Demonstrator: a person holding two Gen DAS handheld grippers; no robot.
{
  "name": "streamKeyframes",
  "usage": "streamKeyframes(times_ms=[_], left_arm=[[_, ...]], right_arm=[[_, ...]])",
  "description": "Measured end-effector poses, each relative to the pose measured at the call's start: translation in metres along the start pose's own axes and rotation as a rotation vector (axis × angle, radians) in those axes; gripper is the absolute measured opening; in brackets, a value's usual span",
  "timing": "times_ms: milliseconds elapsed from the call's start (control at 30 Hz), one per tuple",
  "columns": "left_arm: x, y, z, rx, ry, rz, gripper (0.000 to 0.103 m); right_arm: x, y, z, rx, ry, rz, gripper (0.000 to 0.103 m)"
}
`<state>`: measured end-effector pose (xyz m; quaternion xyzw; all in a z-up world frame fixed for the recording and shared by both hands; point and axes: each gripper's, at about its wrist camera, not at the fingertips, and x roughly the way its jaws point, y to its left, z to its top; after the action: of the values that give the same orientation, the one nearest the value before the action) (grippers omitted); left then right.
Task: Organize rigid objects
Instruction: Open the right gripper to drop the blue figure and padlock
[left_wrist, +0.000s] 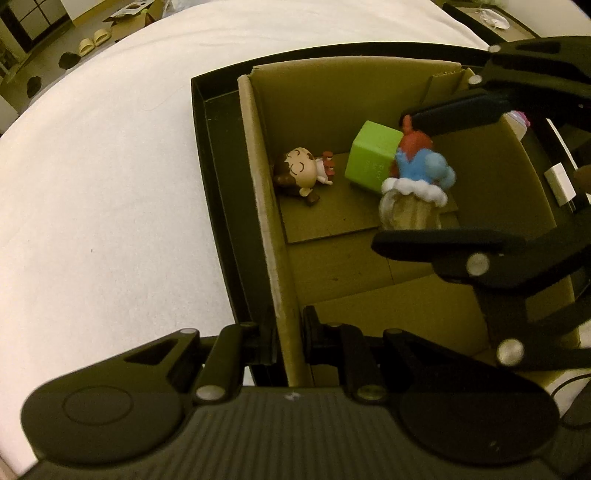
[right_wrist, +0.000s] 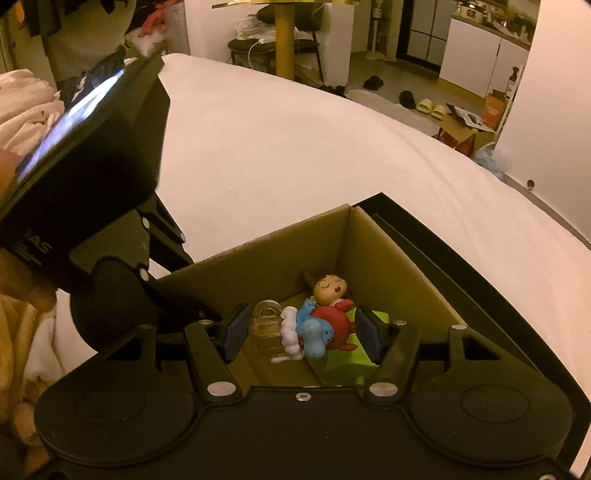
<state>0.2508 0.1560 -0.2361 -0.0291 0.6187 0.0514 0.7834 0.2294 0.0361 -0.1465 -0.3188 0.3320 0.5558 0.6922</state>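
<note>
A cardboard box (left_wrist: 264, 206) sits inside a black tray (left_wrist: 218, 177) on a white sheet. My left gripper (left_wrist: 286, 328) is shut on the box's near-left wall. In the box lie a brown-haired doll figure (left_wrist: 301, 173) (right_wrist: 328, 290) and a green block (left_wrist: 371, 158) (right_wrist: 343, 360). My right gripper (right_wrist: 303, 332) (left_wrist: 417, 177) hangs over the box's inside, shut on a red-and-blue figurine (right_wrist: 321, 328) (left_wrist: 417, 162) with a white cloud collar and a clear base. One pad is on its head, the other on its base.
The white sheet (left_wrist: 110, 184) spreads left of and beyond the tray. The left tool's housing (right_wrist: 92, 192) and a hand fill the left of the right wrist view. A small white bottle (left_wrist: 519, 123) shows behind the right gripper. Slippers and cartons lie on the floor far off.
</note>
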Motion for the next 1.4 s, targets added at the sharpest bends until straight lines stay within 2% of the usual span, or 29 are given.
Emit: streamKeyframes(times_ms=[100,400,767,900,1233,1400], left_arm=[[0.0,-0.001,0.0,0.01,-0.001,0.006,0.013],[-0.001,-0.004,-0.001,0.014,-0.003,0.008,0.013],[-0.002,-0.004,-0.001,0.008,-0.005,0.003,0.013],[-0.003,-0.002,-0.001,-0.003,-0.006,-0.003,0.013],[-0.003,0.0,0.002,0.002,0.005,0.001,0.013],[0.0,-0.003,0.007,0.002,0.028,0.016,0.013]], right_arm=[[0.002,0.0,-0.001,-0.003,0.002,0.008,0.061],[0.011,-0.005,0.001,0.1,0.007,0.063,0.061],[0.022,-0.014,-0.004,0.302,0.052,0.104,0.062],[0.018,-0.019,-0.006,0.361,0.035,0.119,0.062],[-0.023,-0.035,-0.014,0.391,-0.022,0.049,0.063],[-0.05,-0.047,-0.027,0.419,-0.041,-0.045,0.063]])
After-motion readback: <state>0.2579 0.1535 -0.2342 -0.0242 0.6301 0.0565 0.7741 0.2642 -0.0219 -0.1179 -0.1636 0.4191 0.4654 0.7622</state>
